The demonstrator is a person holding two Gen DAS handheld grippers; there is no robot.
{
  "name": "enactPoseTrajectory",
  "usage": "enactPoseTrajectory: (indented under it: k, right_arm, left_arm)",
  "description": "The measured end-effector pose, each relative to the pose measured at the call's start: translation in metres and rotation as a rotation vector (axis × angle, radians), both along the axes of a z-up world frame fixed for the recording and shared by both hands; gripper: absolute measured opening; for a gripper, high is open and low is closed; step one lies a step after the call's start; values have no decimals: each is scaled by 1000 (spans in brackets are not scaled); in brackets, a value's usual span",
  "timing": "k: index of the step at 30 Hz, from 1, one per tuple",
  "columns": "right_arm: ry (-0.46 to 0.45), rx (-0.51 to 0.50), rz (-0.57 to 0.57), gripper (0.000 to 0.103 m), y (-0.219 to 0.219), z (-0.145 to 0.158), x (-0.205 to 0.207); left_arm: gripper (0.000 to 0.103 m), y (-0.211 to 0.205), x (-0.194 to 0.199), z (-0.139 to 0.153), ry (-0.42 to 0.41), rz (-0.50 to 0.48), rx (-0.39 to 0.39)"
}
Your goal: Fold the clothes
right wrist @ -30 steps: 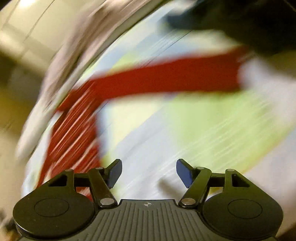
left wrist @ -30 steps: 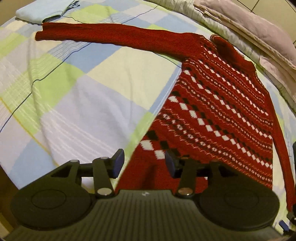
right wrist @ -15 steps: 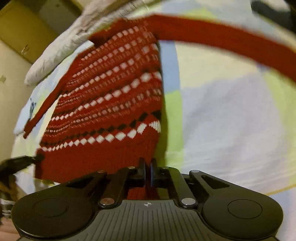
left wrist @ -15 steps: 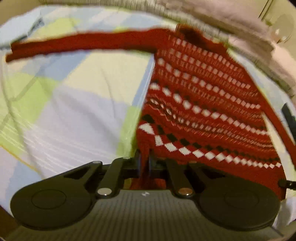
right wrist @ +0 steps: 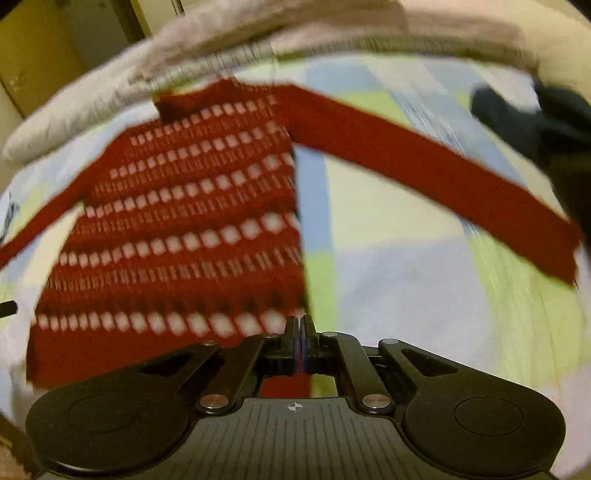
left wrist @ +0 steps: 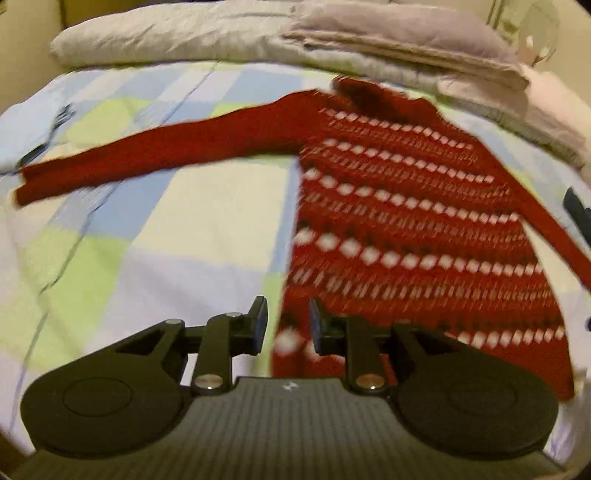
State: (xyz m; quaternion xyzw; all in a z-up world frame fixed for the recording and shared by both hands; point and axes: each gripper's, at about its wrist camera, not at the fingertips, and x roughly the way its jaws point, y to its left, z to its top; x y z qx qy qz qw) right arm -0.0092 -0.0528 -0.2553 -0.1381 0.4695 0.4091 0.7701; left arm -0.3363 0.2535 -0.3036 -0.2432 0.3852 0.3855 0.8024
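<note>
One checked bedsheet (left wrist: 192, 229) bears the sweater (left wrist: 406, 221); left jaws opening, right jaws clenched on hem.

I looked down on a bed (left wrist: 192, 229) spread with a checked sheet in pale blue, lime green and cream. Along its far edge lay a rumpled grey-white quilt (left wrist: 177, 33) with a folded beige blanket (left wrist: 406, 37) on top. Beyond, I saw a yellowish wall (right wrist: 40, 48) and what seemed a wooden door frame (right wrist: 136, 18), all in warm, dim indoor light.
</note>
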Motion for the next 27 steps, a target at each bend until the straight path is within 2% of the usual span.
enactPoseTrajectory:
  k: [2, 4, 6, 8, 12, 14, 16, 19, 22, 24, 27]
  right_arm:
    - [-20, -22, 27, 4, 35, -16, -5]
    - [-20, -59, 42, 4, 53, -33, -13]
    - [28, -89, 23, 3, 48, -48, -22]
    - [75, -119, 5, 4, 42, -63, -30]
    - [181, -171, -42, 4, 22, -57, -31]
    - [226, -192, -53, 13, 21, -52, -28]
    - [207, -158, -44, 69, 37, -41, -23]
    - [148, -67, -21, 70, 59, -18, -11]
    - [150, -24, 10, 70, 97, -21, 19]
    - [165, -2, 32, 70, 127, -30, 44]
    - [134, 11, 104, 70, 181, -34, 85]
  left_arm:
    - [19, 10, 19, -10, -12, -28, -18]
    - [19, 9, 31, -27, 26, -57, -59]
    - [19, 2, 32, -47, 106, -77, -125]
    - [19, -10, 19, -49, 88, -83, -128]
    - [19, -13, 0, -40, 84, -84, -223]
    - [18, 0, 1, -32, 60, -50, -250]
    - [18, 19, 6, -23, 25, -28, -253]
    - [18, 55, 36, -12, -17, -40, -202]
    - [19, 90, 77, -10, -27, -80, -153]
    - [19, 115, 102, -16, -29, -96, -155]
    - [20, 152, 142, -25, -45, -104, -184]
